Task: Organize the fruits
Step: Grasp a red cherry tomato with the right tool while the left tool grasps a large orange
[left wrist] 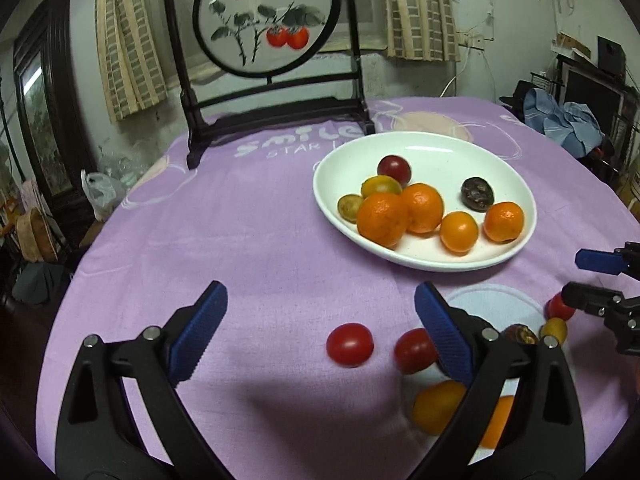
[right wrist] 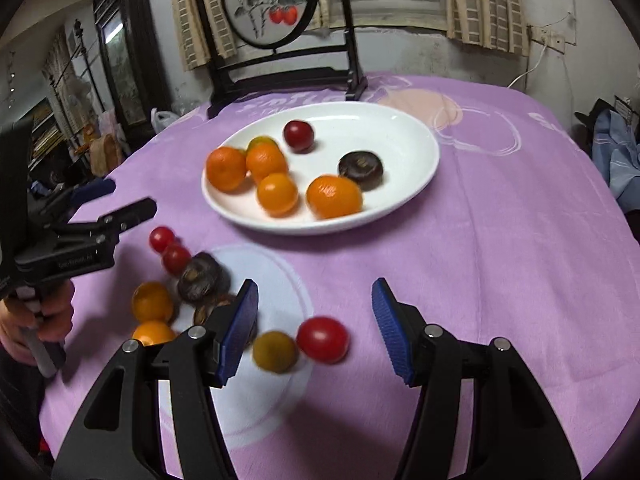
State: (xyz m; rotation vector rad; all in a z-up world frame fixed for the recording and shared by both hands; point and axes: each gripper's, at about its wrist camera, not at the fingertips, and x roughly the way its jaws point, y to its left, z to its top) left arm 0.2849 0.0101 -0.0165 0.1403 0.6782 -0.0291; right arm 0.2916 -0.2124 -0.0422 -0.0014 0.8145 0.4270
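A white oval plate (left wrist: 404,146) (right wrist: 384,128) on the purple cloth holds several oranges, a dark red tomato (left wrist: 394,169), yellow-green tomatoes and a dark brown fruit (left wrist: 477,193). Loose fruit lies in front of it. My left gripper (left wrist: 320,290) (right wrist: 124,198) is open, with a red tomato (left wrist: 349,345) on the cloth between its fingers and a second red tomato (left wrist: 414,350) partly behind its right finger. My right gripper (right wrist: 316,284) (left wrist: 592,280) is open over a red tomato (right wrist: 322,339) and a yellow-green one (right wrist: 275,351). Neither gripper holds anything.
Two small red tomatoes (right wrist: 161,239), dark fruits (right wrist: 202,276) and loose oranges (right wrist: 152,301) cluster between the grippers. A dark-framed painted screen (left wrist: 272,20) stands at the table's back. A hand (right wrist: 36,320) grips the left tool. The table edge curves off at left.
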